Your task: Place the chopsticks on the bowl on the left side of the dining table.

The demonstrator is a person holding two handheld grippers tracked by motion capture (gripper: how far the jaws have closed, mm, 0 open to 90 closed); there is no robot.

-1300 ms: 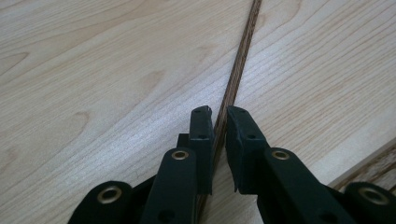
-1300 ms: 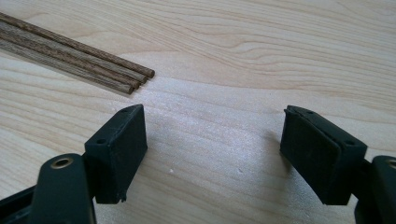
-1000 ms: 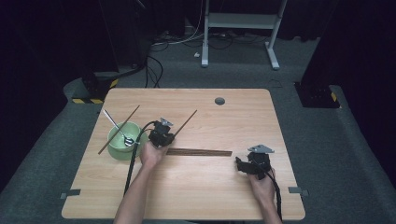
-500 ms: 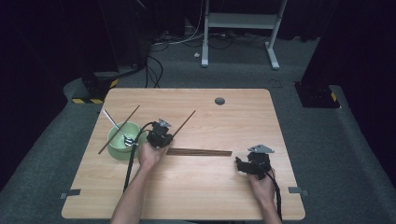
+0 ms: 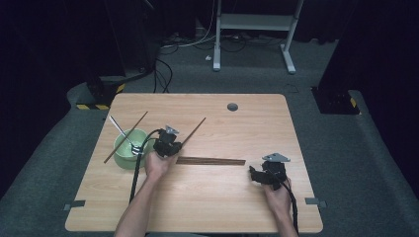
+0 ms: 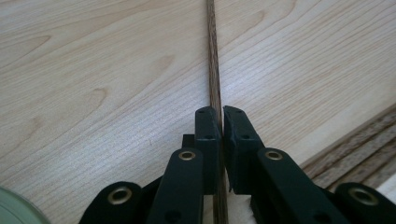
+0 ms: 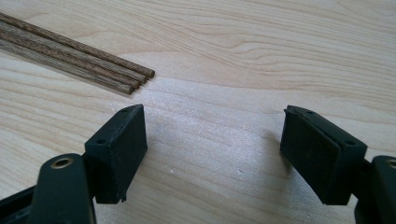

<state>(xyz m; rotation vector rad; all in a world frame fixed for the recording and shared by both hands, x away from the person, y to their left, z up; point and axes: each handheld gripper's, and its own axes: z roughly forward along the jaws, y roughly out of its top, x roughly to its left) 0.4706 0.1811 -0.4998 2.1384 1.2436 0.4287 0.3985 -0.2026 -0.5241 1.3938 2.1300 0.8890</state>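
Desk (image 5: 207, 197) of pale wood carries all items under inspection. Green bowl (image 5: 129, 148) sits just to the left of the left tongs (image 5: 177, 144), with a metal utensil (image 5: 121, 132) leaning in it and one dark chopstick (image 5: 124, 137) laid across its rim. Bundle of dark wooden sticks (image 5: 211, 161) lies flat between the two tongs, its left end just below the left tongs and its right end near the right tongs (image 5: 253, 174).

Left tongs are held in the person's left hand (image 5: 157, 165). Their jaws stand together, clamped on a single thin chopstick (image 6: 214, 84); in the left gripper view the stick runs between the two pads and on ahead of them across the wood grain. From above, that chopstick (image 5: 193, 132) extends up and to the right, away from the tongs.

Right tongs (image 7: 212, 140) are held in the person's right hand (image 5: 277, 197). Their jaws stand wide apart with bare desk between them. The stick bundle's end (image 7: 135, 79) lies ahead and to the left of them, not touching either pad.
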